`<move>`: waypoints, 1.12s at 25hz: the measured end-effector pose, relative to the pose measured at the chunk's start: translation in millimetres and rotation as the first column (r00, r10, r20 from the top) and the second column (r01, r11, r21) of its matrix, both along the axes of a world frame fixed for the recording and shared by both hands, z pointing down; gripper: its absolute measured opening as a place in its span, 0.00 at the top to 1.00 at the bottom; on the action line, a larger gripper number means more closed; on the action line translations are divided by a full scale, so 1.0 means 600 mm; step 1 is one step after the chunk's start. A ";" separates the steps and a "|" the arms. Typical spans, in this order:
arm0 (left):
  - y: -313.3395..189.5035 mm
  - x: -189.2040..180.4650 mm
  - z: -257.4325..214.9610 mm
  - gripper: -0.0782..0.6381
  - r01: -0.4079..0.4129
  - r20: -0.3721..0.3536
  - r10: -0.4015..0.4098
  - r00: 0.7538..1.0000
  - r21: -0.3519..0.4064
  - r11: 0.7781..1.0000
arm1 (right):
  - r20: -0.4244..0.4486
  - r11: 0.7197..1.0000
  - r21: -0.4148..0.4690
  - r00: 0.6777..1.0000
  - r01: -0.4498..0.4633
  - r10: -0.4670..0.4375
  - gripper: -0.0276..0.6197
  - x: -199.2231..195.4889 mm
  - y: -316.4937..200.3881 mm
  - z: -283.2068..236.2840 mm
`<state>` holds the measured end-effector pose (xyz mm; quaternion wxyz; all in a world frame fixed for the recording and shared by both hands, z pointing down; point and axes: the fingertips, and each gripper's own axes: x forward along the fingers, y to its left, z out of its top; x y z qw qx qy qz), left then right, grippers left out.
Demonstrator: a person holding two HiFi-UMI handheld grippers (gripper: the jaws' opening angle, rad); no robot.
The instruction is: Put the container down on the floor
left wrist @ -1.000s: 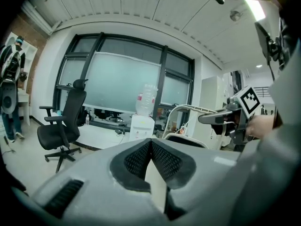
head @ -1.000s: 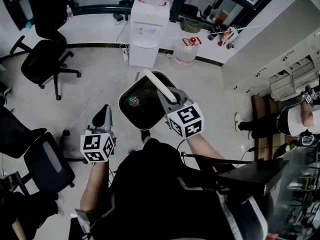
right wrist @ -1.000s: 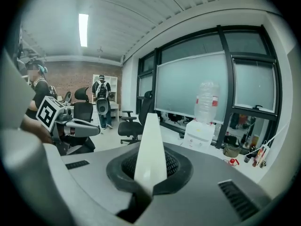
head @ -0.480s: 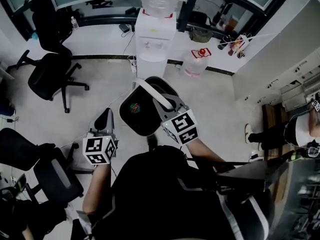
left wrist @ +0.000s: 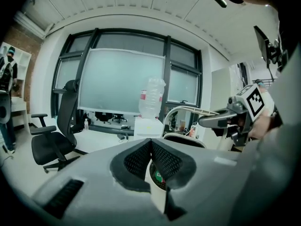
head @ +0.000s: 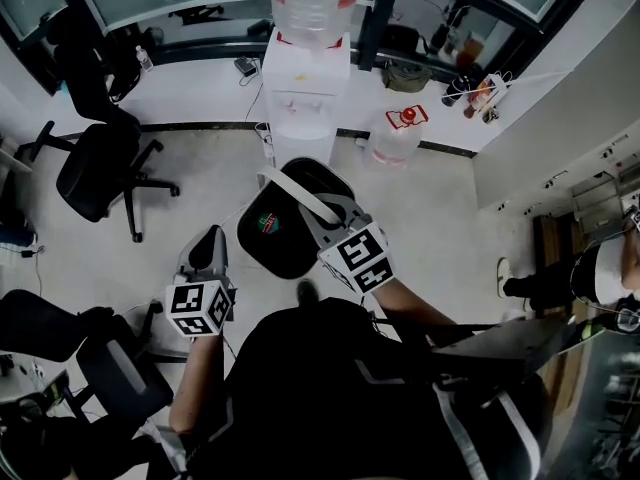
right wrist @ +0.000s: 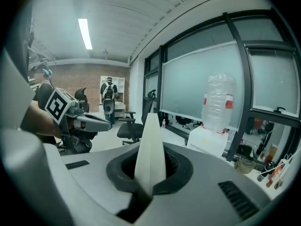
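Note:
The container is a round black bin with a red-and-green logo and a white handle. It hangs above the floor in front of the person. My right gripper is shut on the handle, which shows as a white strip pinched between its pads. My left gripper hangs to the container's left, apart from it, jaws shut with nothing in them. From the left gripper view I see the container's rim and the right gripper over it.
A white water dispenser with a bottle on top stands just beyond the container, and a spare water jug sits to its right. Black office chairs are at the left. A person stands at the far right.
The container looks a little smaller and farther down than a second ago, still hanging from the right gripper. The left gripper keeps its place beside it.

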<state>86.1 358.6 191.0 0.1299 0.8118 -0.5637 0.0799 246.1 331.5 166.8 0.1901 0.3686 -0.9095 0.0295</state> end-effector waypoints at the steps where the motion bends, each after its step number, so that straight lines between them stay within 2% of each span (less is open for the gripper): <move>1: -0.012 0.004 0.000 0.88 0.002 -0.001 -0.002 1.000 -0.003 1.000 | -0.004 1.000 -0.003 1.000 0.007 -0.007 0.94 0.003 -0.010 0.003; 15: -0.126 0.035 0.012 0.88 0.026 0.044 -0.024 0.999 -0.046 0.999 | 0.035 0.996 -0.023 0.996 0.082 -0.081 0.94 0.008 -0.122 0.014; 24: -0.195 -0.014 0.023 0.88 0.056 0.015 -0.056 0.998 -0.040 0.998 | 0.031 0.996 -0.022 0.996 0.090 -0.089 0.94 -0.034 -0.192 0.020; 28: -0.245 -0.047 0.026 0.88 0.039 -0.006 -0.039 0.999 -0.022 0.999 | 0.016 0.996 -0.020 0.996 0.086 -0.085 0.94 -0.067 -0.233 0.025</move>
